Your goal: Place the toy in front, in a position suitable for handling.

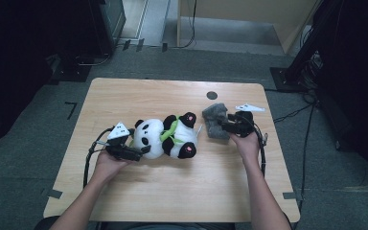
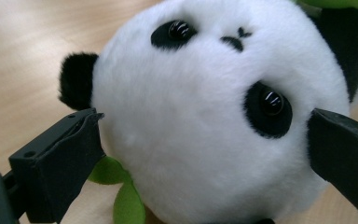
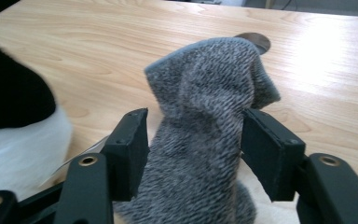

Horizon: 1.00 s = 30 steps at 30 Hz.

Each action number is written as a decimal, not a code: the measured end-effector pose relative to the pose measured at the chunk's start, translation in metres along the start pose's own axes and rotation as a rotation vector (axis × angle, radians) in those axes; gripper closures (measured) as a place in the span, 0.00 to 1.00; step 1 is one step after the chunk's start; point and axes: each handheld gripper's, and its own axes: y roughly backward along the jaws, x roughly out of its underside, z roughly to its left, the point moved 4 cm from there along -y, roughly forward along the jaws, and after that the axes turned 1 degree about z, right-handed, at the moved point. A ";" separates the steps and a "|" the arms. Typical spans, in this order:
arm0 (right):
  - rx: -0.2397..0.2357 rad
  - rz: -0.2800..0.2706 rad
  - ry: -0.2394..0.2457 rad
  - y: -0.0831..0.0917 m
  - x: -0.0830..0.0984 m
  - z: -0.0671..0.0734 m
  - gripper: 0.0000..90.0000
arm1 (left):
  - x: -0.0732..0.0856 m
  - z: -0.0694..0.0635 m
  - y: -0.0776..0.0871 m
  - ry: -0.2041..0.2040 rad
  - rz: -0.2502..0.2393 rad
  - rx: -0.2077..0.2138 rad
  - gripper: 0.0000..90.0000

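A plush panda point(image 1: 165, 136) is laid on its back at the middle of the wooden table point(image 1: 172, 191), its white head point(image 2: 205, 116) set between the wide-spread jaws of the left gripper point(image 1: 141, 151), whose pads are not seen pressing. Just to the panda's right, a grey sock point(image 3: 205, 140) is clamped between the jaws of the right gripper point(image 1: 223, 127). A round dark hole point(image 1: 212, 95) is seen behind the sock.

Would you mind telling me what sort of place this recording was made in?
Probably a lab or workshop set up for recording, not a home. A bare wooden table stands on grey carpet, cables trail over the floor, and dark equipment stands flank it.
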 end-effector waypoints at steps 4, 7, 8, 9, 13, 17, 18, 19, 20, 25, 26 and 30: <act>-0.007 -0.001 -0.002 -0.008 -0.001 -0.006 0.43 | 0.003 0.002 -0.004 0.048 0.010 0.036 0.00; -0.006 0.032 -0.006 -0.015 0.004 -0.008 0.42 | 0.005 0.003 -0.006 0.083 0.019 0.057 0.00; -0.007 0.040 -0.006 -0.017 0.006 -0.008 0.42 | 0.005 0.003 -0.007 0.090 0.016 0.060 0.00; -0.007 0.045 -0.004 -0.018 0.007 -0.008 0.41 | 0.005 0.003 -0.006 0.098 0.023 0.072 0.01; -0.002 0.067 -0.009 -0.025 0.011 -0.007 0.46 | 0.005 0.003 -0.004 0.106 0.029 0.070 0.11; 0.029 0.105 0.026 -0.034 0.016 -0.004 0.57 | 0.004 0.002 -0.003 0.106 0.035 0.054 0.20; 0.034 0.115 0.031 -0.036 0.017 -0.003 0.57 | 0.004 0.003 -0.003 0.108 0.040 0.053 0.22; 0.036 0.131 0.035 -0.039 0.020 -0.003 0.57 | 0.003 0.003 -0.002 0.112 0.049 0.051 0.24; 0.040 0.160 0.043 -0.042 0.023 -0.003 0.57 | 0.001 0.004 -0.001 0.112 0.064 0.052 0.27; 0.046 0.156 0.064 -0.046 0.029 -0.003 0.55 | 0.001 0.004 -0.001 0.105 0.065 0.055 0.33; 0.043 0.156 0.066 -0.046 0.030 -0.003 0.52 | 0.001 0.004 -0.001 0.106 0.067 0.055 0.33; 0.013 0.128 0.062 -0.046 0.033 -0.006 0.51 | 0.001 0.003 0.000 0.107 0.066 0.051 0.33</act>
